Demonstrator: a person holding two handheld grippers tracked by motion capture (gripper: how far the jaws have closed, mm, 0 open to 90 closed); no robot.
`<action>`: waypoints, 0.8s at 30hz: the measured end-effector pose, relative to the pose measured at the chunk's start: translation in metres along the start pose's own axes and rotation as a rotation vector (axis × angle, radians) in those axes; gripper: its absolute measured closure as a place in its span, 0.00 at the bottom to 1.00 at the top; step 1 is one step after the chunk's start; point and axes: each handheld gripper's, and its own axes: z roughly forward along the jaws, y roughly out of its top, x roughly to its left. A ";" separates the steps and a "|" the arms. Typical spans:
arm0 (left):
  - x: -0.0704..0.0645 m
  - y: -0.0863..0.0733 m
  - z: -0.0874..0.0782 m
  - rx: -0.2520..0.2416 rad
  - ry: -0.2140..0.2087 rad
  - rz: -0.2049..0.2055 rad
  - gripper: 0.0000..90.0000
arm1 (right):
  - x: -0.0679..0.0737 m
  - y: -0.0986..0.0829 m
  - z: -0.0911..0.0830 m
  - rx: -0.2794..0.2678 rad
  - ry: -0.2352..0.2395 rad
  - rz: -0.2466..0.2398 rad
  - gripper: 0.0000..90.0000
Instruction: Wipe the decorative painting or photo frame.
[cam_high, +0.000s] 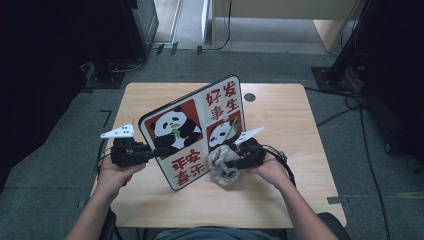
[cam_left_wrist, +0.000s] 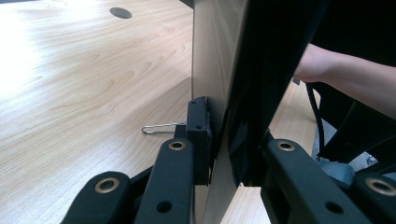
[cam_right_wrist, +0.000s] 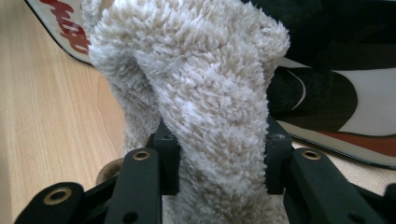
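Pale wood worktop (cam_high: 280, 120) mid-frame: left gripper (cam_high: 152, 151) clamps panda board (cam_high: 195, 127) tilted, right gripper (cam_high: 235, 161) pinches fluffy cloth (cam_high: 222, 165) beside it; wiping step, next press cloth onto board face.

Your high view is evenly lit over the table (cam_high: 280, 200) but dim at the corners; the surrounding floor falls near black. It's soft and low-res, mild bending at the edges. In your left gripper view, strong glare washes out the tabletop (cam_left_wrist: 28, 56) at upper left; the board (cam_left_wrist: 243, 70) edge is a black silhouette, close parts blurred. Your right gripper view is bright and sharp on the fluffy cloth (cam_right_wrist: 201, 93); the background is soft.
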 end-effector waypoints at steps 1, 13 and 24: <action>0.000 0.000 0.000 -0.001 0.001 -0.001 0.88 | 0.000 0.000 0.000 0.001 0.001 0.000 0.67; 0.000 0.000 0.000 -0.001 0.003 -0.009 0.88 | 0.005 0.009 -0.016 -0.016 0.011 0.000 0.68; 0.001 0.000 0.000 -0.004 0.002 -0.012 0.87 | 0.015 0.027 -0.038 -0.069 0.022 0.020 0.69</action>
